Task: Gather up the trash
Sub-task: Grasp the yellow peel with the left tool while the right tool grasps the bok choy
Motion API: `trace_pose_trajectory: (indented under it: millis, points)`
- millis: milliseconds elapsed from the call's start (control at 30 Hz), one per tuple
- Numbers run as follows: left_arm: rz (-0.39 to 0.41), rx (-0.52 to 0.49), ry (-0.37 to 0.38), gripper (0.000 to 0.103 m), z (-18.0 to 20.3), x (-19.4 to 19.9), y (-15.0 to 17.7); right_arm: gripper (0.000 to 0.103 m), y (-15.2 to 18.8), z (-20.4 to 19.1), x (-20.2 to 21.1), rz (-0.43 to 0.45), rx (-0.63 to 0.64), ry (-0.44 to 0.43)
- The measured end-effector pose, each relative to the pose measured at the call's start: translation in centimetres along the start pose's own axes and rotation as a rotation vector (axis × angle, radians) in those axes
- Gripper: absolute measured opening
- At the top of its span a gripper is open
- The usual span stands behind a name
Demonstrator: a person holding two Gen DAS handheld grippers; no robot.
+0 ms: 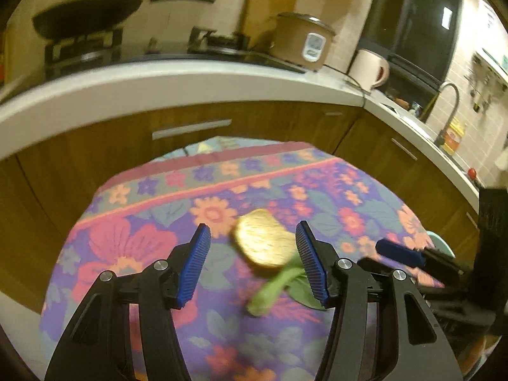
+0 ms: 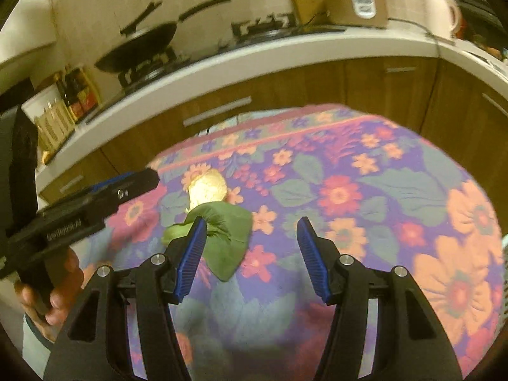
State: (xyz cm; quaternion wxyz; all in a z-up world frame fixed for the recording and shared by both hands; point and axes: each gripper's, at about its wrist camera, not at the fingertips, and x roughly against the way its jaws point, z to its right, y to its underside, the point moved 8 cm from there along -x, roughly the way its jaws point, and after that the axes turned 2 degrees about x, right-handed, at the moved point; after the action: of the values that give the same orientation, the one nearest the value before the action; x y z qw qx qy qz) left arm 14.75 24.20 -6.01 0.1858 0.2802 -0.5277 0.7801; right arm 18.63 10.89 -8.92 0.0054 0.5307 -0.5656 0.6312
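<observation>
Trash on the flowered cloth comes to two pieces: a round golden-brown slice of bread point(image 1: 263, 242) and a limp green vegetable leaf point(image 1: 277, 285), touching each other near the middle of the cloth-covered worktop point(image 1: 133, 222).

Left tongs point(image 1: 253, 262) stand wide apart, blue ribbed pads empty, with the bread slice lying between the tips and the leaf running under the right-hand pad. In the right wrist view the right tongs point(image 2: 250, 255) are likewise spread wide and hold nothing; the left-hand pad sits just over the leaf point(image 2: 227, 238), and the bread point(image 2: 208, 189) lies just beyond it. The left tongs point(image 2: 127, 185) show from the side here, reaching in from the left, gripped by a bare hand point(image 2: 55, 292).

Beyond the worktop runs a white kitchen counter point(image 1: 158, 82) over brown cabinet doors, carrying a black frying pan point(image 1: 87, 14) on a gas hob, a beige rice cooker point(image 1: 301, 39) and a pale kettle point(image 1: 370, 70).
</observation>
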Motion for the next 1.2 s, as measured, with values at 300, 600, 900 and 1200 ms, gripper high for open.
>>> trace_pose_trajectory:
  millis: [300,600,900,1200]
  points:
    - [-0.112,0.018,0.06,0.053,-1.7,-5.9,-0.1,0.056,-0.1,-1.8,-4.3,-0.077,0.052,-0.014]
    - [-0.19,-0.085,0.073,0.032,0.2,-7.4,1.4,0.042,0.3,-2.6,-5.4,-0.131,0.087,-0.036]
    - [-0.178,-0.082,0.073,0.004,0.0,-7.2,1.5,0.005,0.7,-2.6,-4.3,-0.11,0.074,-0.078]
    - [-0.089,-0.046,0.084,0.003,0.2,-4.4,1.3,0.004,0.5,-1.2,-0.2,0.032,0.018,-0.095]
